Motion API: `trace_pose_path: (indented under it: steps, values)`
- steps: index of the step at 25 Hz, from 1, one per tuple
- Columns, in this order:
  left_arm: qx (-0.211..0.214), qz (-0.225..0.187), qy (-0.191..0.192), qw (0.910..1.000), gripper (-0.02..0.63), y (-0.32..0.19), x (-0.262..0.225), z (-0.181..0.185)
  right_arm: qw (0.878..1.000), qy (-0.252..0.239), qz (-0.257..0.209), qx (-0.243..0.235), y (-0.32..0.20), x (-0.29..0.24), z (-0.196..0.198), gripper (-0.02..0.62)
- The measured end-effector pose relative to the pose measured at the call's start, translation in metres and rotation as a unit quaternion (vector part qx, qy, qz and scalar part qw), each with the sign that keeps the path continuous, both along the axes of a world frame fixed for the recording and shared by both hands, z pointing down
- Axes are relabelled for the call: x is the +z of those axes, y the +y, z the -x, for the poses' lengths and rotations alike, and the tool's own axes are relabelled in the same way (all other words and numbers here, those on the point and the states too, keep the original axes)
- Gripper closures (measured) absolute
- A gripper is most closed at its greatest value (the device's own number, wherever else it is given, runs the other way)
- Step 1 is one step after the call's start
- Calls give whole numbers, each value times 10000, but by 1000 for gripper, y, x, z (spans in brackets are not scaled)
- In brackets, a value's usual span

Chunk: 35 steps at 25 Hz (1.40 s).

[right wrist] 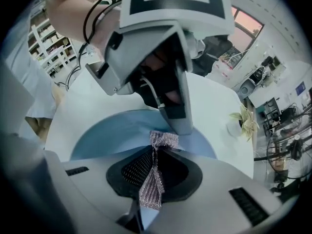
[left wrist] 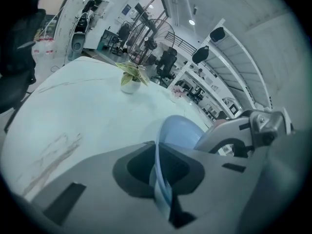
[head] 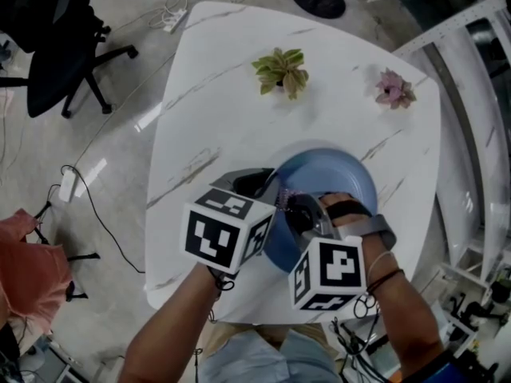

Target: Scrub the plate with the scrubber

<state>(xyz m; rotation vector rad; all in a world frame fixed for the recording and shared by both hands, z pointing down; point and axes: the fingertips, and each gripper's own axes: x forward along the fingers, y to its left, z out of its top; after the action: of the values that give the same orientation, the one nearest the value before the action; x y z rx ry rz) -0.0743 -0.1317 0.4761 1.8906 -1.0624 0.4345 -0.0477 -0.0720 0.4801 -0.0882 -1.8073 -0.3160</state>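
While the left gripper (left wrist: 158, 175) pinched the near rim of the plate (head: 339, 178) at the near edge of the table (head: 239, 94), the right gripper (right wrist: 155, 177) stood clamped tight on the scrubber (right wrist: 152, 182), its tuft at the plate's face.

White marble table (head: 239, 102): green potted plant (head: 281, 71), pink potted plant (head: 394, 88), far side.

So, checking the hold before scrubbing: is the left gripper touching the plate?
Touching. In the left gripper view, the left gripper has its jaws clamped on the rim of the plate.
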Motion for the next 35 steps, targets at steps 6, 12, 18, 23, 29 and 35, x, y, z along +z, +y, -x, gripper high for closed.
trace_pose_path:
  steps: [6,12,18,23,29,35]
  values:
    - [-30,4,-95,9999,587,-1,3,1,9991,-172,253,-289,38,0,8,537]
    - [-46,-95,-303,9995,588,-2,3,0,9966,-298,767,-77,68,-3,-2,537]
    - [-41,-83,-329,9994,588,-2,4,1,9903,-173,1345,313,89,-3,-23,537]
    - [-30,-81,-345,9994,588,-3,4,1,9846,-89,1542,813,92,-2,-39,537]
    - [6,-54,-356,9994,588,-2,6,1,9653,-172,1828,1856,79,-3,-56,537]
    - [28,-42,-364,9993,589,0,6,2,9406,-223,1634,2968,42,-3,-84,535]
